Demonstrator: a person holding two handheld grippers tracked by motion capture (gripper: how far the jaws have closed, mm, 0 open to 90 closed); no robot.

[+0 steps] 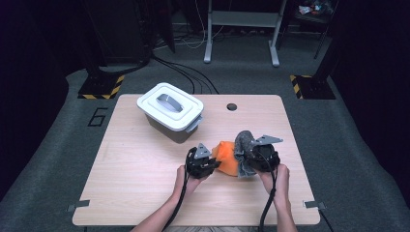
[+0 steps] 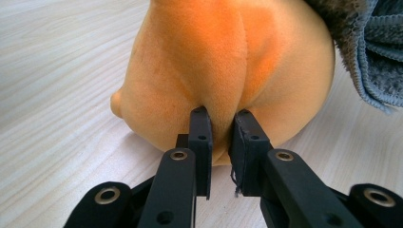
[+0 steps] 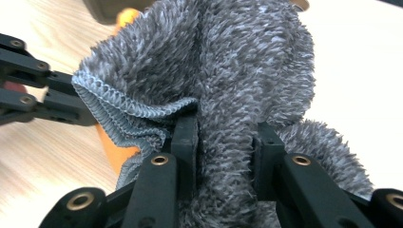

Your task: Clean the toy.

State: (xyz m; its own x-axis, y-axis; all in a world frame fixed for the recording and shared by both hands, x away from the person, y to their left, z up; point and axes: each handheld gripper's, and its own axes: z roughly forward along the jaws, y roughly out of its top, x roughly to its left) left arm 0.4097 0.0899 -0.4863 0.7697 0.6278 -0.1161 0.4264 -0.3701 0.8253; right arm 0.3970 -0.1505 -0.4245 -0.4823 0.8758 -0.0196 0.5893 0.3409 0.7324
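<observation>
Left gripper view puts my left gripper [image 2: 222, 116] right on the orange plush toy [image 2: 223, 61]: the two black jaws are clenched on a fold of its soft fabric low on the near side, and the pinched pile bulges between the pads while the toy's underside rests on the wooden table [image 2: 57, 95]. In the right gripper view my right gripper [image 3: 225, 135] is clamped on the grey towel [image 3: 228, 66], a thick bunch of its shaggy pile squeezed between the jaws and the rest heaped above them, its stitched hem curling off to one side. From the high view I count one plush toy, one towel, two grippers and one white lidded box [image 1: 170, 111], which stands toward the far left of the table, well apart from my hands. The toy lies between the two grippers near the table's front edge, and the towel is draped against its right side, touching it. The toy looks rounded, short-piled and bright orange, with a seam down its middle and a small nub on one side; the towel is mottled dark grey with a paler blue-grey edge.
</observation>
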